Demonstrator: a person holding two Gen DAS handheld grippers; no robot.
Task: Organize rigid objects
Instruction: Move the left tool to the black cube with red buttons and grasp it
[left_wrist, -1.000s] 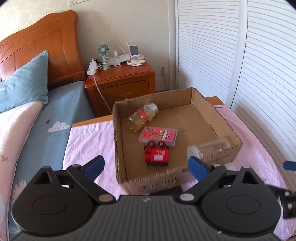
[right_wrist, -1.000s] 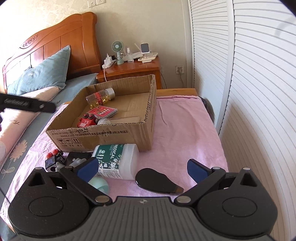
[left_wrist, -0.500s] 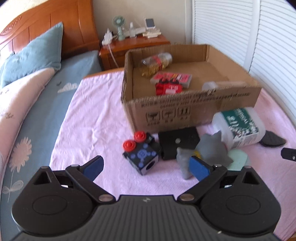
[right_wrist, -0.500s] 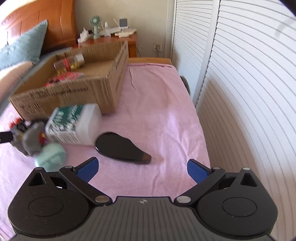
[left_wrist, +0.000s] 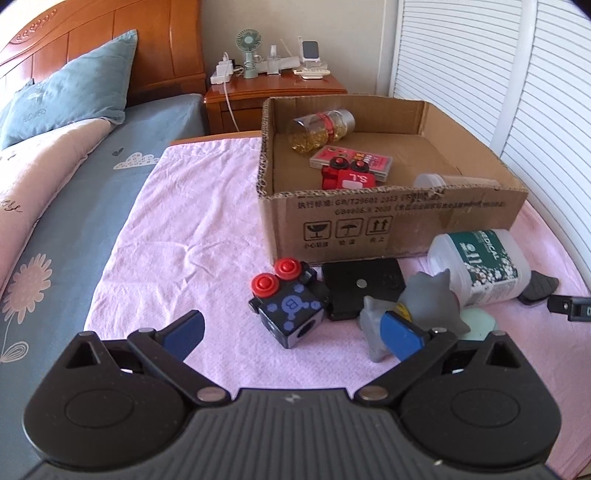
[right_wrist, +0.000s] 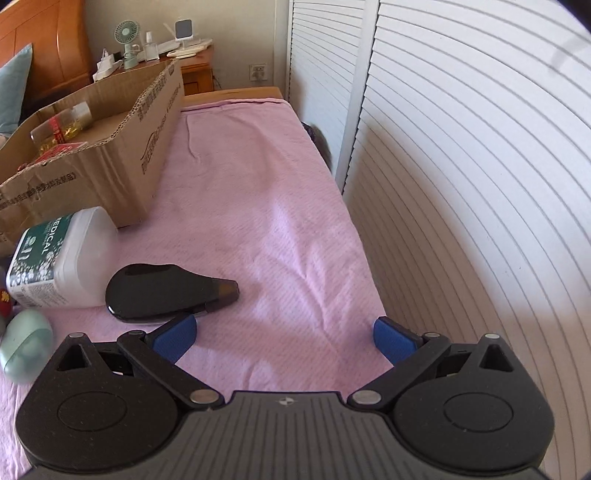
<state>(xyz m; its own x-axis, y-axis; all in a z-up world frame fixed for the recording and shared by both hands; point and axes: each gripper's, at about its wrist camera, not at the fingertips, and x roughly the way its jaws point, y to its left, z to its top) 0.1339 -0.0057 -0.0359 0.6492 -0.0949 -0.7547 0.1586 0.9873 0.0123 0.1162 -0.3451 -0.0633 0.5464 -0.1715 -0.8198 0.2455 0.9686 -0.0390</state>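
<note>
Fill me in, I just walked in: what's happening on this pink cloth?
A person is sorting loose items into the cardboard box. Both grippers, left and right, hover with jaws open, holding nothing. Still outside the box: a black cube toy, a grey figure, a white bottle and a black case.

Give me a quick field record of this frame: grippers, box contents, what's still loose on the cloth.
left gripper: open, empty, facing the black cube
right gripper: open, empty, above bare pink cloth
cardboard box: open top, on the cloth
in box: pill bottle, red card case, red toy, clear jar
loose on cloth: black cube with red buttons, flat black block, grey figure, white MEDICAL bottle on its side, black teardrop item, mint egg-shaped item
loose group: in front of the box, crowded together
</note>
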